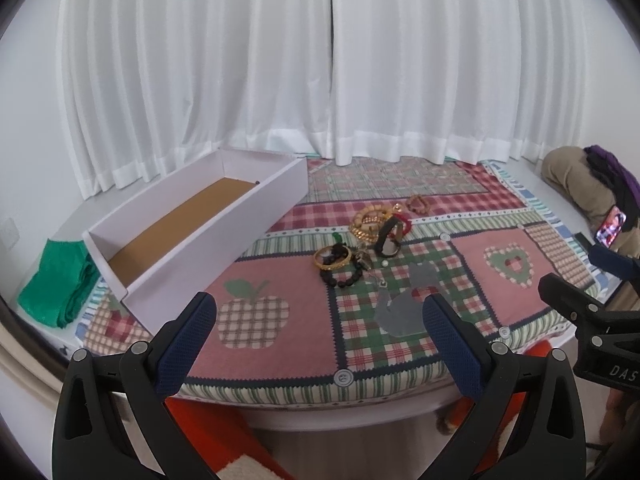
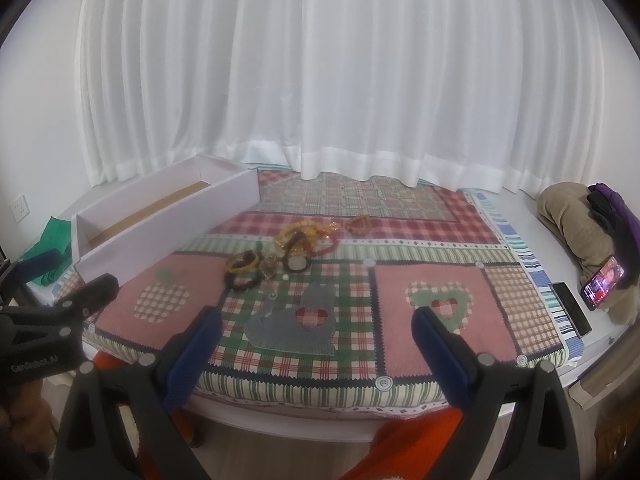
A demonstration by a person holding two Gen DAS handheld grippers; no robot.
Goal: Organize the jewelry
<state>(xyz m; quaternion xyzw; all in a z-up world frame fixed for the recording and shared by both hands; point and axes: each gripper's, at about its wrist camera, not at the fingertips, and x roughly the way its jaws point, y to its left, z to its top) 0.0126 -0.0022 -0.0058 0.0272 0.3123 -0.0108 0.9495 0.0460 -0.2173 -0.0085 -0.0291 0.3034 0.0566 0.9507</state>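
Observation:
A heap of jewelry [image 1: 362, 242] lies mid-table on a patchwork cloth [image 1: 280, 344]: a gold bangle [image 1: 332, 258], a black bead bracelet [image 1: 343, 278], wooden bead bracelets [image 1: 370, 218], a red one [image 1: 404, 224] and a black band [image 1: 386, 242]. The heap also shows in the right wrist view [image 2: 280, 252]. A long white open box [image 1: 192, 228] with a brown floor stands to its left; it also shows in the right wrist view [image 2: 160, 224]. My left gripper [image 1: 320, 312] is open and empty over the near table edge. My right gripper [image 2: 316, 320] is open and empty, to the right of the left one.
A green folded cloth [image 1: 56, 284] lies left of the box. A lit phone [image 2: 604, 282], a dark phone [image 2: 572, 312] and a beige and purple bundle [image 2: 580, 216] sit at the right. White curtains [image 1: 320, 80] hang behind. An orange rug [image 1: 208, 436] lies below the table.

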